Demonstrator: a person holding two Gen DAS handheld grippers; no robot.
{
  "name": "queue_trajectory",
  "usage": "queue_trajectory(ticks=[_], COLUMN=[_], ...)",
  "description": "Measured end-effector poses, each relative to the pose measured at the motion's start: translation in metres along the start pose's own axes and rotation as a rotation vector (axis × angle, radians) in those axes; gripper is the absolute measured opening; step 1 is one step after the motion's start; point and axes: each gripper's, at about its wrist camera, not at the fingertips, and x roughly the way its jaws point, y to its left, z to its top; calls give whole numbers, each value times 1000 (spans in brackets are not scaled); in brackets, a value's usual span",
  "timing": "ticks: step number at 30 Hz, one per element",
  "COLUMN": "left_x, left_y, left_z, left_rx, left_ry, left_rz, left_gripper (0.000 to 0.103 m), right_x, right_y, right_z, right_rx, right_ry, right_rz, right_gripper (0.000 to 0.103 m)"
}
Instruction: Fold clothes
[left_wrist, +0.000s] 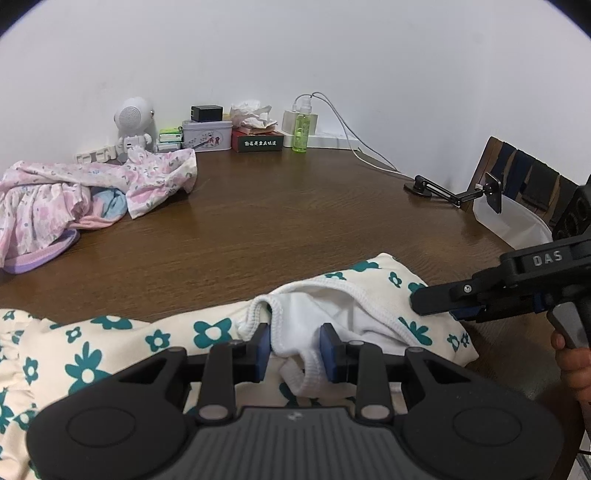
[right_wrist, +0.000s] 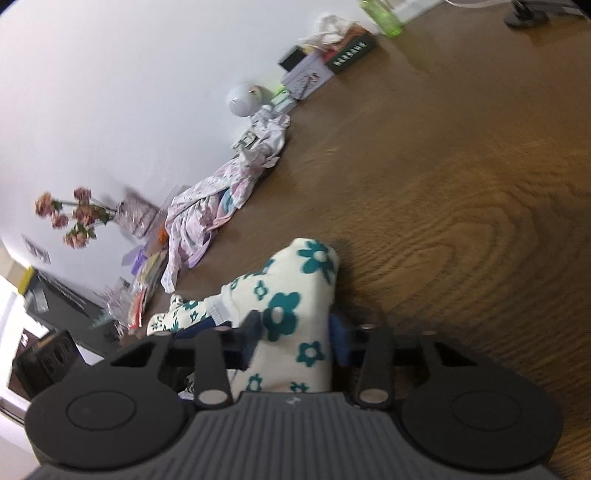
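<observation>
A cream garment with teal flowers (left_wrist: 110, 343) lies along the near edge of the brown table (left_wrist: 295, 214). Its white inner lining and ribbed hem (left_wrist: 314, 314) show where it is turned open. My left gripper (left_wrist: 295, 350) stands with its blue pads either side of that white hem, jaws partly apart, fabric between them. My right gripper (left_wrist: 443, 306) reaches in from the right onto the garment's right end. In the right wrist view my right gripper (right_wrist: 297, 339) has a bunched fold of the flowered garment (right_wrist: 291, 306) between its pads.
A heap of pink and lilac floral clothes (left_wrist: 74, 199) lies at the far left. Along the wall stand a white robot speaker (left_wrist: 133, 122), tins and boxes (left_wrist: 207, 134), a green bottle (left_wrist: 301, 129) and a charger with cables. A black phone arm (left_wrist: 458, 192) and a chair (left_wrist: 524, 192) are at the right.
</observation>
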Motion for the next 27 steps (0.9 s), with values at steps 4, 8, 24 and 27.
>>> queue_trajectory(ticks=[4, 8, 24, 27], left_x=[0, 0, 20, 4], left_y=[0, -1, -48, -41], left_z=[0, 0, 27, 27], left_rx=[3, 7, -36, -23], left_ry=[-1, -2, 44, -1], left_rz=[1, 4, -230, -225], left_gripper=[28, 28, 33, 35], right_x=[2, 2, -66, -72], right_y=[-5, -10, 95, 115], right_z=[0, 0, 45, 44], right_rx=[32, 67, -352, -459], right_ry=[-2, -5, -3, 10], right_rz=[19, 18, -315, -402], right_gripper=[32, 20, 10, 10])
